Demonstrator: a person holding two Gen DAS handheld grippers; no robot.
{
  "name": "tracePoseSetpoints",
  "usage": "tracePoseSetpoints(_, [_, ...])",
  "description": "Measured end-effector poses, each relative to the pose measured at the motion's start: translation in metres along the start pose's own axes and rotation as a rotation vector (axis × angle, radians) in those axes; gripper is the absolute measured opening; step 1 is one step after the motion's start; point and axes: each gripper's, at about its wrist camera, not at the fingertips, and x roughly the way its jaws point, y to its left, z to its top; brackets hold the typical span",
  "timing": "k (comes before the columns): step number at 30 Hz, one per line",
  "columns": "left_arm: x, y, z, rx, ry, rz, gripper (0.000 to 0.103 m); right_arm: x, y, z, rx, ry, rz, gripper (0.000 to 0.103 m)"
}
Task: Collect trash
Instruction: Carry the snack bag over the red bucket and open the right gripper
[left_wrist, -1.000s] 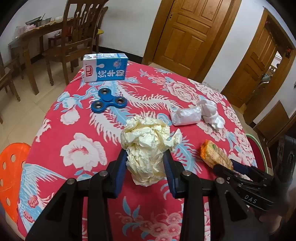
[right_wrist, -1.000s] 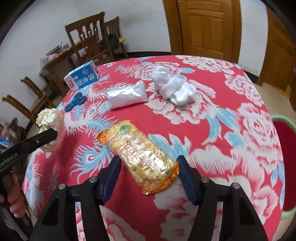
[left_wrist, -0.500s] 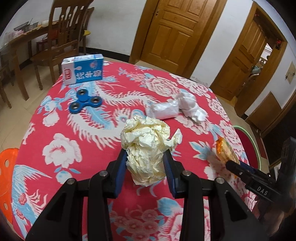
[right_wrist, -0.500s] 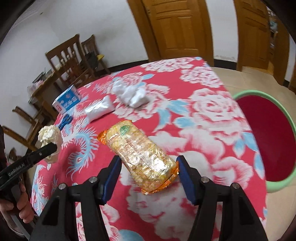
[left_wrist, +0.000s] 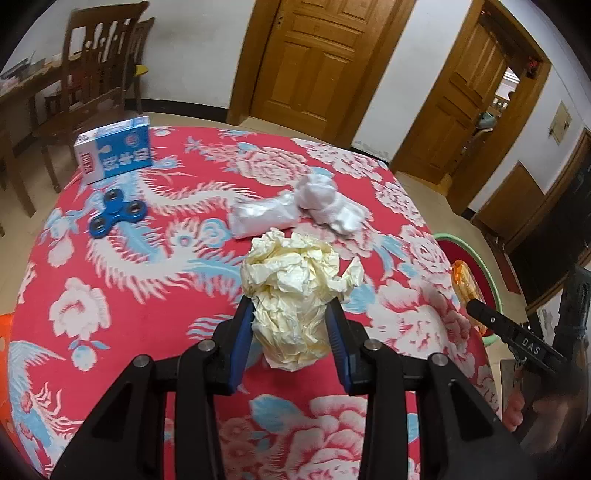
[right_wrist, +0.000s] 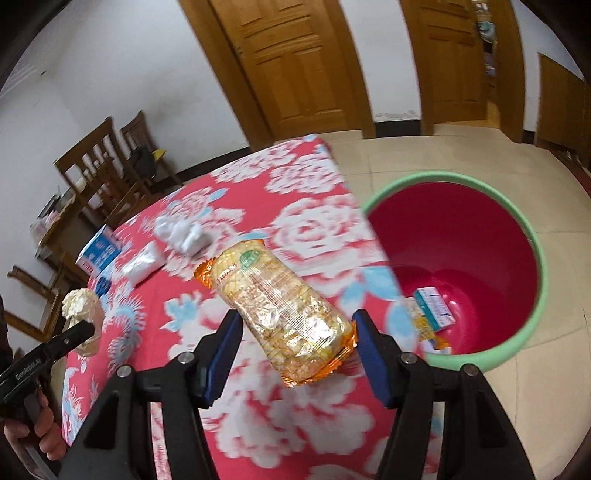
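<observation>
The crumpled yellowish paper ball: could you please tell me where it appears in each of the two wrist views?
Left wrist view: the crumpled paper ball sits at centre, clamped in the left gripper.
Right wrist view: it is small at the far left edge, at the tip of that gripper.
Shared landmark: the blue milk carton at the table's far edge.

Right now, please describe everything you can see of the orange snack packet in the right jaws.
The snack packet is a long clear wrapper with crimped orange ends, pale yellow pieces inside and a green round label near its far end. It looks like shiny, crinkled plastic. The right gripper holds it by its near end between blue jaws, slanting away to the left, above the table edge beside the bin.
</observation>
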Motion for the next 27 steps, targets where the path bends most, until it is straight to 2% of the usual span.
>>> tracePoseSetpoints(11, [0.019,-0.044,0.009,0.073,0.043,-0.091,0.039,-0.009,-0.057,0.006,0.101,-0.032,-0.07,0.064])
tracePoseSetpoints(27, [0.056,-0.14,0.03,0.246,0.073,-0.178,0.039,-0.006,-0.116,0.017,0.201,-0.056,-0.144,0.066])
